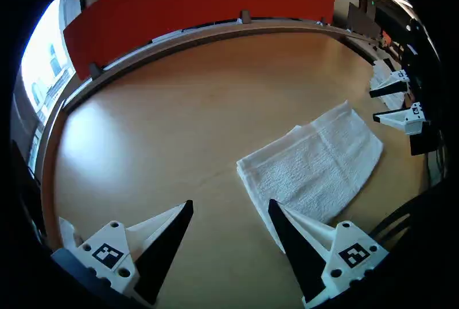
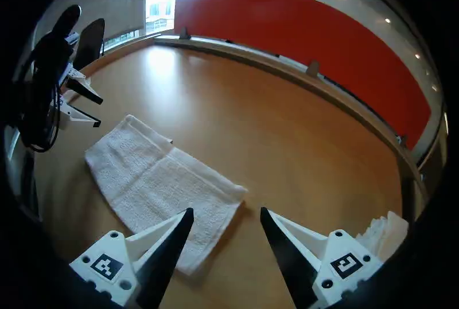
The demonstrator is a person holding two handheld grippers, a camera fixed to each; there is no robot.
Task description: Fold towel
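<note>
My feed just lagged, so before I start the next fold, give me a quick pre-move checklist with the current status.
1. Left gripper open and empty: ok.
2. Right gripper open and empty: ok.
3. Towel lying flat on the table: ok.
4. Towel layers squared up: not ok, a step shows along its far edge.
5. Fingers off the towel: cannot tell; each gripper's own fingers overlap its near edge in that gripper's view.
6. Second white cloth apart from the towel: ok.
</note>
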